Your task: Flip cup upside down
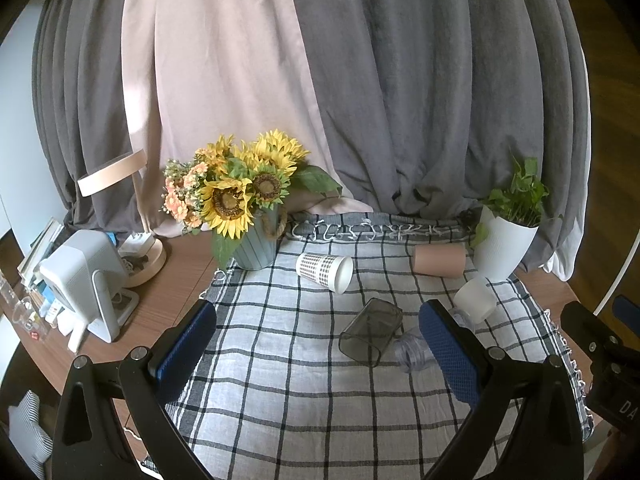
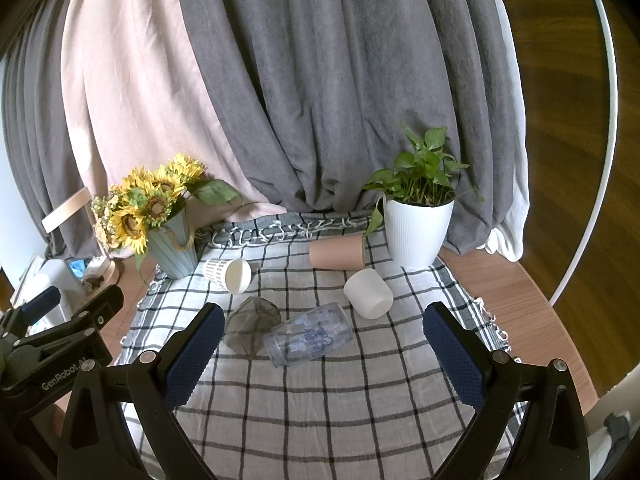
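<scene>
Five cups [image 2: 308, 334] are seen lying on their sides on the checked cloth [image 2: 320, 420], none yet turned mouth-down. Both the left gripper [image 1: 320, 344] and right gripper [image 2: 324, 344] are held above the near edge, fingers spread wide and empty, presumably so a cup can be approached.

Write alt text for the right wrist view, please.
Five cups lie on their sides on a checked cloth: patterned white, smoky grey, clear printed, plain white, pink. The open right gripper hovers before them.
</scene>
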`<state>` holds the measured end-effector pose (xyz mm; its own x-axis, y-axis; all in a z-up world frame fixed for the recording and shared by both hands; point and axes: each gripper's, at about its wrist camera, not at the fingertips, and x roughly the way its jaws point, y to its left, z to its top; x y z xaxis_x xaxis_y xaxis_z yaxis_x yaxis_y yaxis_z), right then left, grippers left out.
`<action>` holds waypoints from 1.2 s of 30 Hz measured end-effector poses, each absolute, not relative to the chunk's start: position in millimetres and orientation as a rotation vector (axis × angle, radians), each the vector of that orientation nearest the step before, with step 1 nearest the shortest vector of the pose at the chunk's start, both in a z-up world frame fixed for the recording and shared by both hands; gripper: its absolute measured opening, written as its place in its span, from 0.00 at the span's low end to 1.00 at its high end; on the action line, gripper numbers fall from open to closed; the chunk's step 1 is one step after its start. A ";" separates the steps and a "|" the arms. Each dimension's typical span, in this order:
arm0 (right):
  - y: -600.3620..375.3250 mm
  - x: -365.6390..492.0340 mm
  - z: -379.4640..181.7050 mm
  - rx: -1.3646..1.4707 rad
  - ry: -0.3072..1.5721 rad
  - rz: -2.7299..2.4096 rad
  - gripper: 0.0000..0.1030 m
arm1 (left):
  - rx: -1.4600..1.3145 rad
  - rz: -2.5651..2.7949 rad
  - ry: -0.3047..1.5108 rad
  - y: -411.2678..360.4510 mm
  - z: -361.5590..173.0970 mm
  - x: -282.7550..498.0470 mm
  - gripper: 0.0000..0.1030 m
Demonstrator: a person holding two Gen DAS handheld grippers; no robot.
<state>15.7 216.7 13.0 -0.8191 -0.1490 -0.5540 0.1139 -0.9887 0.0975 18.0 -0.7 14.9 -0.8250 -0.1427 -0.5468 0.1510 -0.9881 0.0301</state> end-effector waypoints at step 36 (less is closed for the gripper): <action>266.7 -126.3 -33.4 1.305 -0.039 -2.670 0.97 | 1.159 -2.593 0.192 52.8 -37.1 -87.1 1.00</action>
<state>-126.3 266.7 -33.4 -0.6027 -0.1631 -0.7811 0.1404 -0.9853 0.0974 -87.1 52.8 -37.1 -0.6324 -0.2111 -0.7453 0.3186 -0.9479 -0.0019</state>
